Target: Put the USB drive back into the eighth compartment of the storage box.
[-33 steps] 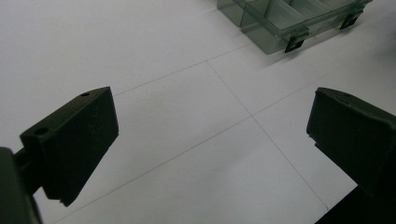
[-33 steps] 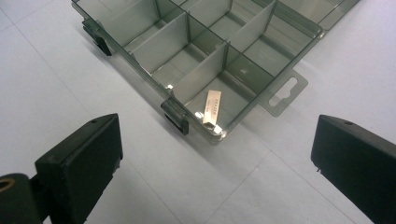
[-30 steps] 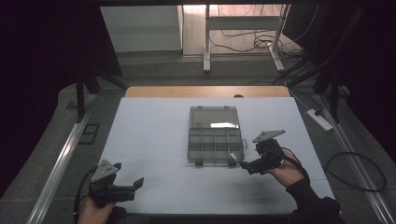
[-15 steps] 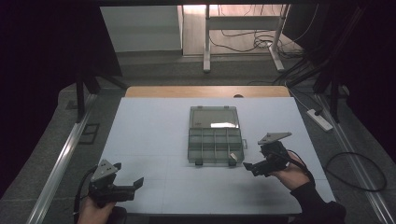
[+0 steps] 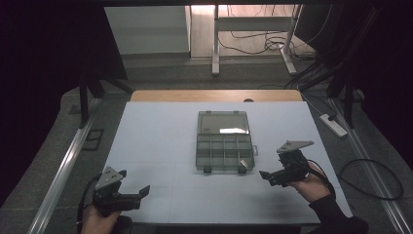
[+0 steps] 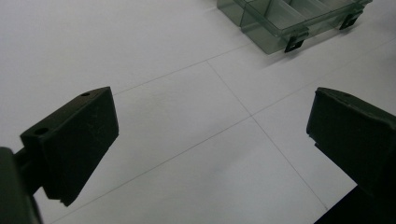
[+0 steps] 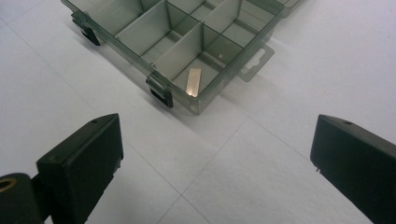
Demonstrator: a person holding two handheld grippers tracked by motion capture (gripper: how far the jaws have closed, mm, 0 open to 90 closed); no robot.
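Right gripper [image 5: 267,174] drawn back from organizer box [image 5: 224,152], empty

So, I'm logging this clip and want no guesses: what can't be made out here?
- Clear grey plastic compartment box: its far rows and open lid are cut off by the top edge in the right gripper view.
- Small flat pale metal strip in the near corner compartment: too small in the high view to identify.
- Left tongs: the jaw tips run past the frame edges in the left gripper view.

Left tongs [image 5: 139,194] and right tongs [image 5: 267,176] wide apart, hand-held, empty.
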